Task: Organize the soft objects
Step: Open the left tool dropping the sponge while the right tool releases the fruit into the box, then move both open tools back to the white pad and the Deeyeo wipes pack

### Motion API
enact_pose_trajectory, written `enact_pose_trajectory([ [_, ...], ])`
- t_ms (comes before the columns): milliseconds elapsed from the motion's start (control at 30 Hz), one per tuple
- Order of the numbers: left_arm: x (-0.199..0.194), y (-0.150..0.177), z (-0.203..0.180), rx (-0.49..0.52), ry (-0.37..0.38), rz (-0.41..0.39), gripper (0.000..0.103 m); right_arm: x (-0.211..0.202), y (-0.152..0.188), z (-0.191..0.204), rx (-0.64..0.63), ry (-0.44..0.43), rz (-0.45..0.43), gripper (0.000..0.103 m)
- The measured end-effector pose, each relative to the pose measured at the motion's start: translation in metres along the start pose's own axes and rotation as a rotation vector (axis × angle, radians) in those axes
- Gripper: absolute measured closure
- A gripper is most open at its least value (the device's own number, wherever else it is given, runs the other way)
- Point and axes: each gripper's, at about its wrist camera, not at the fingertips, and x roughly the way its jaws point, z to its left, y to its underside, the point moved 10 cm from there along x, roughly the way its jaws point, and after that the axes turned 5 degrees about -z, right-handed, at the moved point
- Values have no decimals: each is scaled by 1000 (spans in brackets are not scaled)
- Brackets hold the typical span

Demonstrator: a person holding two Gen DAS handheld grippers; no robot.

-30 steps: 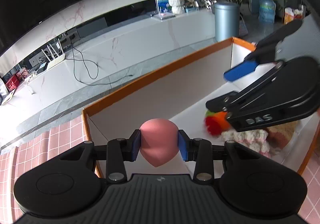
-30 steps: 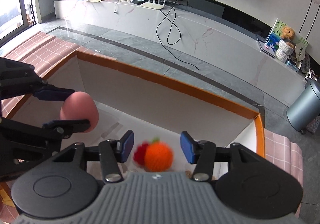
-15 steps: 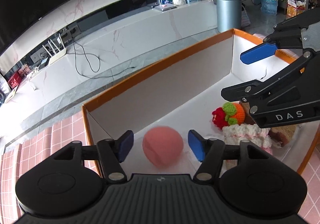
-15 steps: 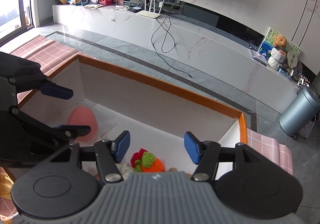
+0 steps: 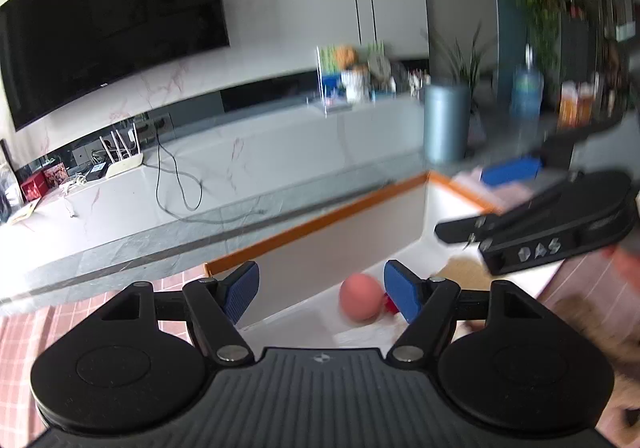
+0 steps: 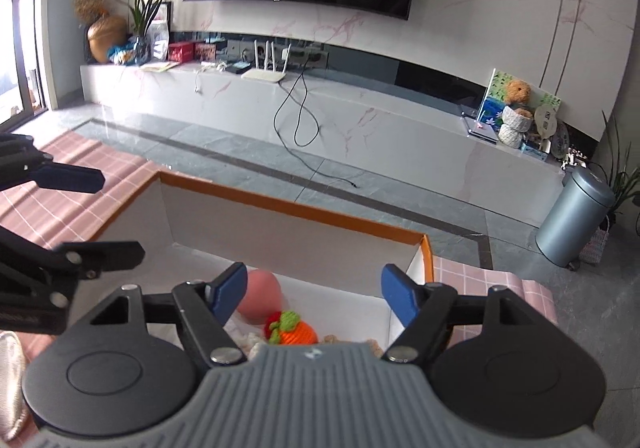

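Pink sponge egg is down inside the white box, lower centre of the right wrist view, just beside the crocheted orange-and-red toy. Whether the two touch I can't tell. In the left wrist view the egg sits low and right of centre, blurred.

Left gripper: jaws have just been opening and stand wide, nothing between them; the egg lies beyond them in the box. Right gripper: jaws likewise just been opening, empty, with the toys below.

Risks as I read them:
- The egg is round and looks light. It rests on the box floor unsupported, so it could roll toward the toy pile or a wall if the box gets bumped.
- The two grippers are close. The right one crosses the right edge of the left view, and the left one fills the left edge of the right view. Pulling both back together risks a clash.
- The orange rim of the box is near both grippers. Clipping it could shift the box on the pink checked surface.
- The left view is motion-blurred, so I wouldn't trust positions from it.
- A pale item at lower left of the right view is outside the box, so probably more to sort.
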Motion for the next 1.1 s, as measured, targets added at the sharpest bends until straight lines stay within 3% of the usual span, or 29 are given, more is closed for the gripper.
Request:
enact_pose_trajectory([
  [233,-62,-5,-6,-80,3,-125,19,-63,13,19,61,-15,-81,25],
  [433,-98,19,-4,-168,5,-144,20,-106,41,43,91,-4,-121,24],
  [767,-120,94,16,-316,-44,-59,23,-136,113,91,164,8,-48,22],
  [1100,-119,165,28,-407,-63,81,27,-114,176,127,146,-18,129,19],
])
